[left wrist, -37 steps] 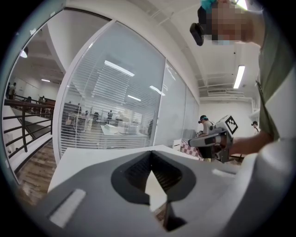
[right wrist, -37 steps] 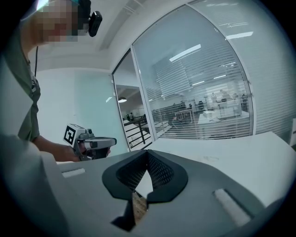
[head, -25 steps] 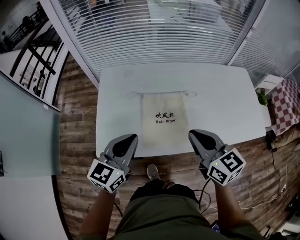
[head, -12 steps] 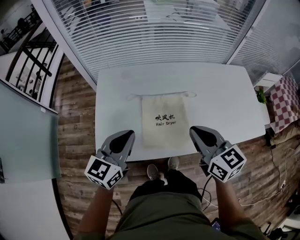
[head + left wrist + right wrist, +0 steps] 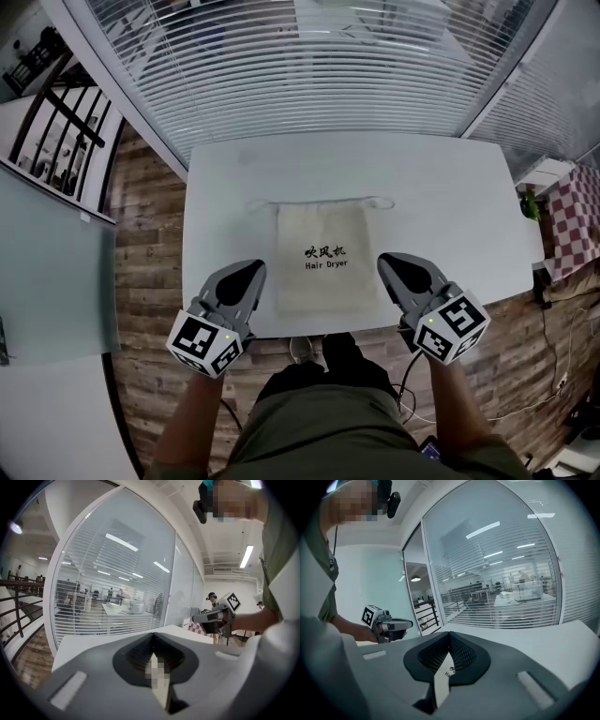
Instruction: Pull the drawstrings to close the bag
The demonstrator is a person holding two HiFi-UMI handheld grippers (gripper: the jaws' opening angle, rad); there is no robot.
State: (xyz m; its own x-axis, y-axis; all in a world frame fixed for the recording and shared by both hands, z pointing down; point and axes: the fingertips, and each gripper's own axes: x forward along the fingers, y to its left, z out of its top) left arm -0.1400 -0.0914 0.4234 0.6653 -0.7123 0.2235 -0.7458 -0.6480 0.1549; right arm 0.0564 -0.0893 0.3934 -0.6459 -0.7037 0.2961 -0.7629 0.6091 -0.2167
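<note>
**Both grippers shut and empty; bag mouth not yet drawn**

Grey two-jaw left gripper (image 5: 246,277) with its marker cube sits lower left in the head view. The matching right gripper (image 5: 398,270) sits lower right. Both hang over the near table edge, one each side of the bag's bottom end, apart from it. In each gripper's own view the jaws are pressed together with nothing pinched: left gripper (image 5: 152,638), right gripper (image 5: 450,637). Only a sliver of the bag shows through the slot below.

Cream cloth drawstring bag (image 5: 325,258) with black "Hair Dryer" print lies flat at the centre of the white rectangular table (image 5: 450,206). Its mouth faces the top of the frame. Thin pale drawstring cord (image 5: 319,201) runs along the top hem, which is ungathered. One end pokes out as the left loop (image 5: 255,203), the other as the right loop (image 5: 382,202).

Step in hand, my read: reach and pinch.
- Spread the jaws and take the left loop with the left gripper, the right loop with the right.
- Pinch cord only, not hem cloth.
- The cord lies flat on the table, so come in low with tips at the tabletop or it will slip out.
- Pull outward, level and evenly, so the hem gathers and the bag does not slide sideways.

Contents: no bulge shows, so the bag is probably empty or nearly so, though the inside is not visible. A light bag drags easily, so the two pulls need to balance.
</note>
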